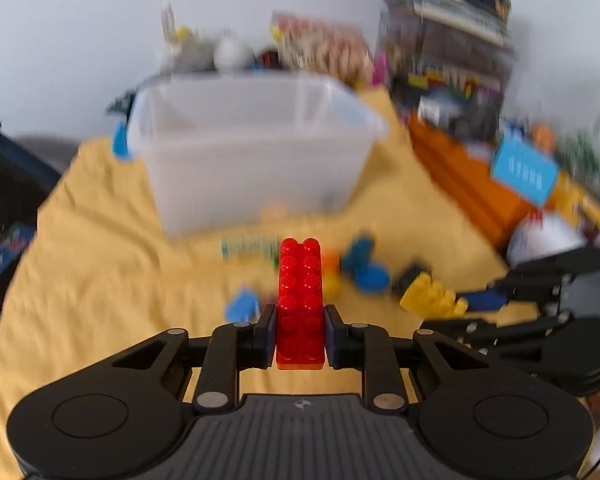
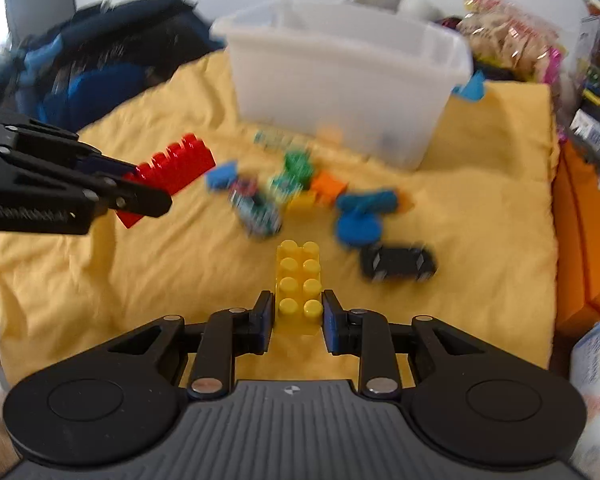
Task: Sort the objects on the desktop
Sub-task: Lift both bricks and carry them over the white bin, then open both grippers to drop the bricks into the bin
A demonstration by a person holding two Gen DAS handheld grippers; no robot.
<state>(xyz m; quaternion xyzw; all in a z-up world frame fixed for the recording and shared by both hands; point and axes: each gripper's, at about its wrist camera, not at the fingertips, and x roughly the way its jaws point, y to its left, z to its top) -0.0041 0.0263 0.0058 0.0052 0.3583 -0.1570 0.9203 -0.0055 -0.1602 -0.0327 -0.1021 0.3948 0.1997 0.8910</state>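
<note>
So the left gripper [image 1: 300,330] has its jaws pinching a long red studded plastic brick [image 1: 300,300], held up over the yellow cloth [image 1: 100,280]. The right gripper [image 2: 294,322] is clamped on a yellow studded plastic brick [image 2: 299,284]. A translucent white plastic bin [image 2: 340,72] sits behind a blurry pile of small toys [image 2: 300,188].

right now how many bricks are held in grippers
2: a red brick in the left gripper, a yellow brick in the right gripper. Loose ones lie blurred on the cloth.
</note>
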